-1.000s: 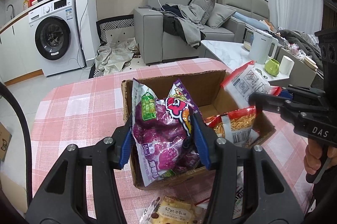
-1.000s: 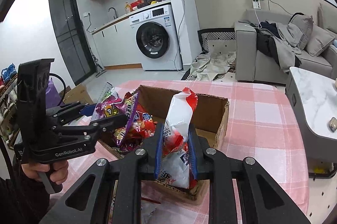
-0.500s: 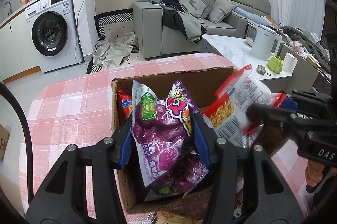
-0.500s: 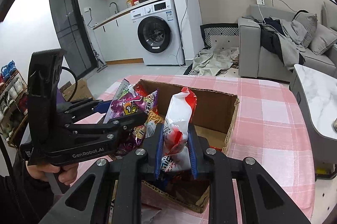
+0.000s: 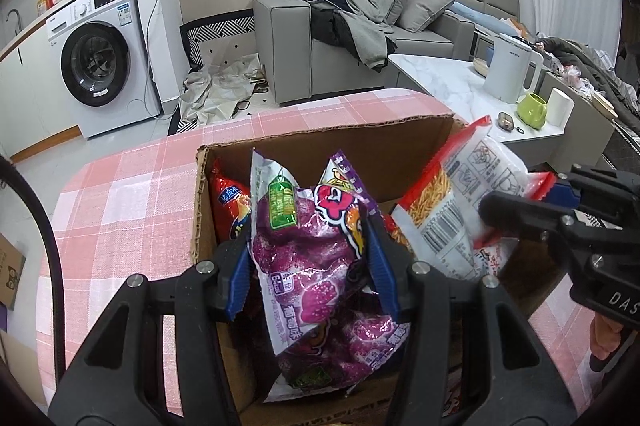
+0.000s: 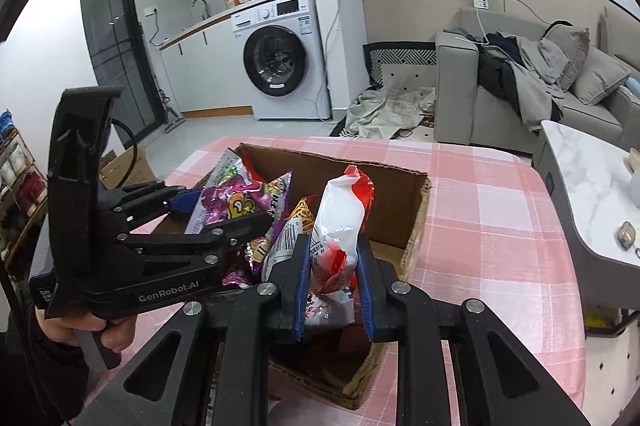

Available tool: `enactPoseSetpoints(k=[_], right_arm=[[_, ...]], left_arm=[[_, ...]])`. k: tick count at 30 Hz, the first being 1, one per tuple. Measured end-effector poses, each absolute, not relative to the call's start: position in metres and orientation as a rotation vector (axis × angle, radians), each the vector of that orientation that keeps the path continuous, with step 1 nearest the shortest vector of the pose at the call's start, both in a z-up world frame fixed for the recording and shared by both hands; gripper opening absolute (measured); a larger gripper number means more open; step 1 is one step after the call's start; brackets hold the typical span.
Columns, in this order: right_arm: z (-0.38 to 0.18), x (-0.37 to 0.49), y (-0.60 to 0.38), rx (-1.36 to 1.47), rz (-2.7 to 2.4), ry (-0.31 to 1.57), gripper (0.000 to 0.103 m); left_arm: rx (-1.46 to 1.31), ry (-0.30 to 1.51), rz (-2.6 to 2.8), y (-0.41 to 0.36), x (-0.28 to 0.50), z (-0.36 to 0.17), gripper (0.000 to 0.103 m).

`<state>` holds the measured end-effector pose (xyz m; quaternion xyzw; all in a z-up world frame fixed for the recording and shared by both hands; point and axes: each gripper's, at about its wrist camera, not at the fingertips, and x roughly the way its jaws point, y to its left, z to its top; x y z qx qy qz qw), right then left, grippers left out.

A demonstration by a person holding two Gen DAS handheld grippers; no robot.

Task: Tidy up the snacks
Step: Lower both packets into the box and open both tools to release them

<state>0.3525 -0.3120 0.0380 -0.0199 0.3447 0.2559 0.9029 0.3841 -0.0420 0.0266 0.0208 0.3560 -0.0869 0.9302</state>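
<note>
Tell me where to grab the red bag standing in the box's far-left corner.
Take the red bag by its crimped top edge, coming straight down from above. It stands upright against the box wall, with the purple bag covering its lower half, so only the top is reachable. Both tongs are occupied now.

Open brown cardboard box [image 6: 404, 201]: its left half is packed with an upright red snack bag [image 5: 230, 203] at the left wall and a purple foil snack bag [image 5: 320, 266] beside it. Bare floor shows at the back-right corner. Pink checked tablecloth [image 6: 488, 226] beyond the right wall is free.
</note>
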Motion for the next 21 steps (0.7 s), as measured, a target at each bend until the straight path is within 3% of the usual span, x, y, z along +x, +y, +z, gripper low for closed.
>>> enactPoseSetpoints(k=[9, 13, 15, 17, 19, 21], right_arm=[[0.045, 0.344, -0.318, -0.029, 0.534, 0.685, 0.025], [0.053, 0.336, -0.323, -0.022, 0.53, 0.661, 0.045], [0.057, 0.331, -0.327, -0.022, 0.518, 0.646, 0.047], [0.059, 0.328, -0.331, -0.022, 0.505, 0.648, 0.061], [0.06, 0.323, -0.337, -0.002, 0.484, 0.649, 0.09], [0.06, 0.318, -0.345, 0.033, 0.471, 0.633, 0.097]], left_arm=[[0.034, 0.733, -0.195, -0.046, 0.383, 0.032, 0.052], [0.032, 0.703, -0.189, -0.044, 0.369, 0.041, 0.075], [0.019, 0.687, -0.19, -0.041, 0.359, 0.047, 0.083], [0.013, 0.684, -0.183, -0.037, 0.347, 0.051, 0.083], [0.002, 0.68, -0.192, -0.034, 0.336, 0.055, 0.087], [-0.001, 0.668, -0.186, -0.031, 0.323, 0.059, 0.094]])
